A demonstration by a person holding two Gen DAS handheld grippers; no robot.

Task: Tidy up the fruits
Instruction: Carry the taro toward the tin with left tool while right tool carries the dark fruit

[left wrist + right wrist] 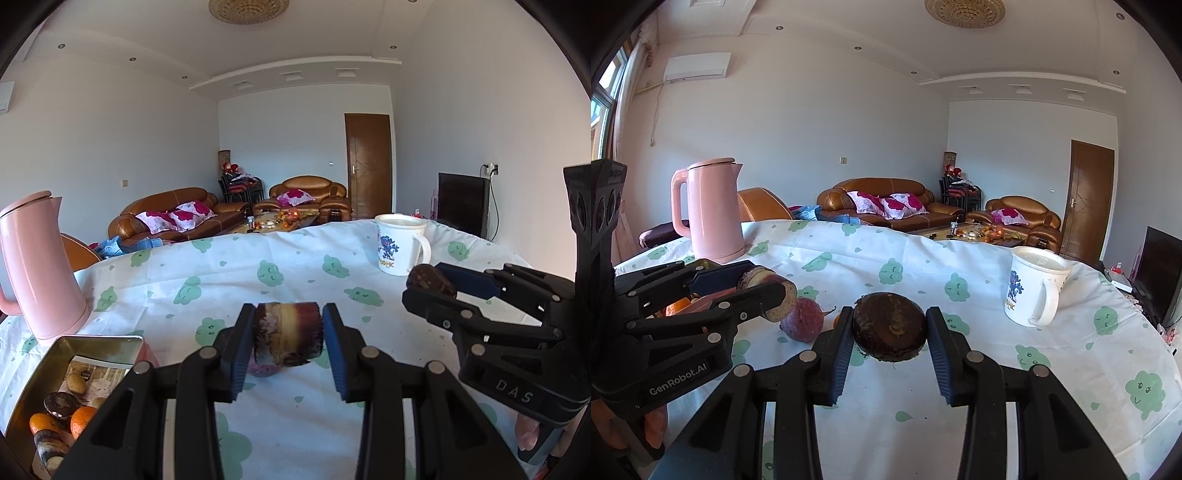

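My left gripper (288,334) is clamped on a short cylindrical piece of fruit (286,332), banded brown, yellow and dark purple, its blue pads pressing on either end and holding it crosswise above the tablecloth (229,284). Just under and behind that piece a purple round fruit (802,319) lies on the cloth, close to the jaws. My right gripper (889,330) is closed on a dark brown, flattened round fruit (890,326), which looks like a water chestnut, with one pad on each side of it and the fruit clear of the table. The two grippers sit near each other, side by side, the right one angled in toward the left. Down to the left of my left gripper stands an open metal tin (92,354), and in it I can see two oranges (83,421), another dark round fruit (59,404) and a second banded piece (48,445) on a printed sheet. Beyond the tin, farther left, a pink electric kettle (37,266) stands upright on the cloth. Ahead and to the right of my right gripper a white mug (1036,291) with a blue print stands upright, its handle turned toward me. Past the table edge are brown leather sofas (886,199) with flowered cushions.
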